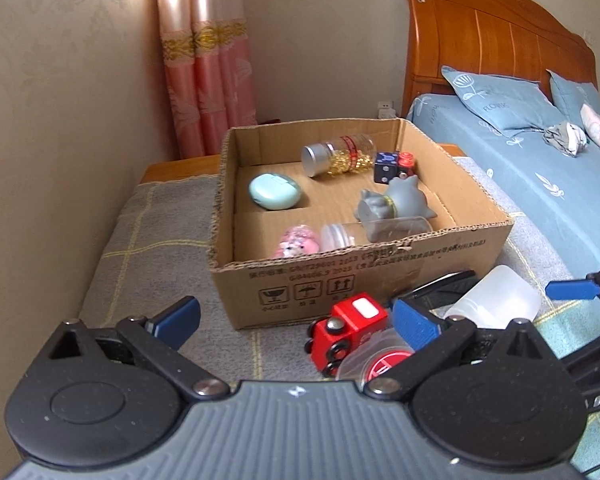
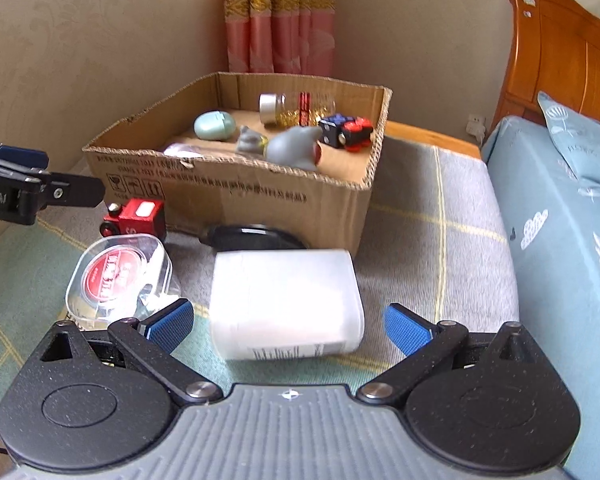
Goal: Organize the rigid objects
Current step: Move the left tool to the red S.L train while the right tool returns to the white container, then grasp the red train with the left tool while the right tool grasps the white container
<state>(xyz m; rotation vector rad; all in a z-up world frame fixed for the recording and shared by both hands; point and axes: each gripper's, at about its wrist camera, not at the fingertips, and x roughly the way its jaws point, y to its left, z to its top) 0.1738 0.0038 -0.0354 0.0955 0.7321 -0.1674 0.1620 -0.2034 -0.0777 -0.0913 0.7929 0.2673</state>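
box print (image 2: 236, 188) blurred, unreadable | pink toy (image 1: 296, 242) half hidden behind box wall (image 1: 340, 280) | black item (image 2: 252, 237) mostly hidden behind white bottle (image 2: 284, 304)

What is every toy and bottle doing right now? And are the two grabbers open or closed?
Left gripper: fingers open, empty.
Right gripper: fingers open around the white bottle, not gripping.
White bottle: lying on its side, outside the box.
Red toy train: upright, outside the box.
Cardboard box: open-topped.
Gold-bead jar: on its side, lid on, in box.
Grey cat figure: tipped over in box.
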